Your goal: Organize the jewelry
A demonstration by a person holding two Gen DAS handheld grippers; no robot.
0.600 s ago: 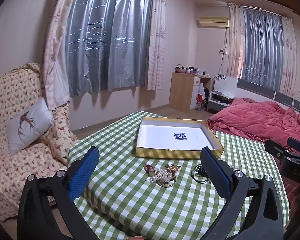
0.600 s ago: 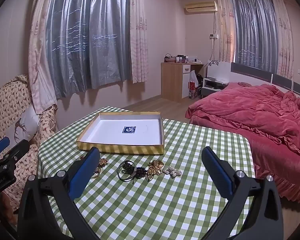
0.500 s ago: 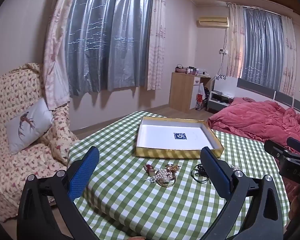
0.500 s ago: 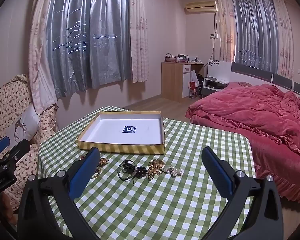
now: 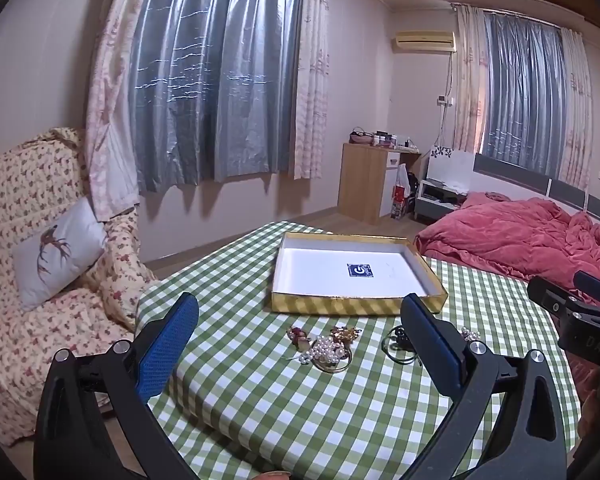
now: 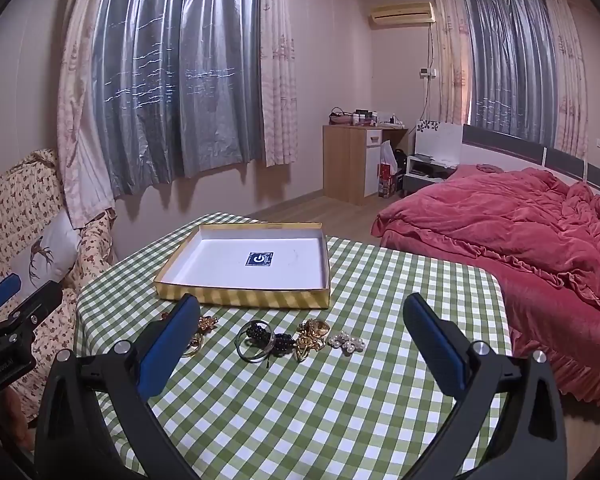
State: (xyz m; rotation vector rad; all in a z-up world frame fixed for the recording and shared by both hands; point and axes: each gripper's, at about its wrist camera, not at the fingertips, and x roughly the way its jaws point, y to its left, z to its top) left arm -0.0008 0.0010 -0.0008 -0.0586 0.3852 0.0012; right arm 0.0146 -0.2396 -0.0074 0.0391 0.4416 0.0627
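Almost nothing has moved since the earlier frames: both views sit a shade closer to the table, and the jewelry lies where it was. The pieces form a loose row running left to right on the checked cloth (image 6: 340, 408), just in front of the tray (image 6: 244, 298), whose white floor holds nothing yet. From the left the row goes pearls (image 5: 327, 350) on a gold ring, a dark bangle (image 6: 256, 340), a gold brooch (image 6: 310, 338) and a pearl clip (image 6: 347, 343). The left gripper (image 5: 300, 344) hangs with its jaws wide apart, the pearls straight ahead between its fingers. The right gripper (image 6: 300, 340), equally spread and holding nothing, faces the bangle and brooch. Each hand looks nearest its own end of the row, so the likely opening reach is straight forward and down.
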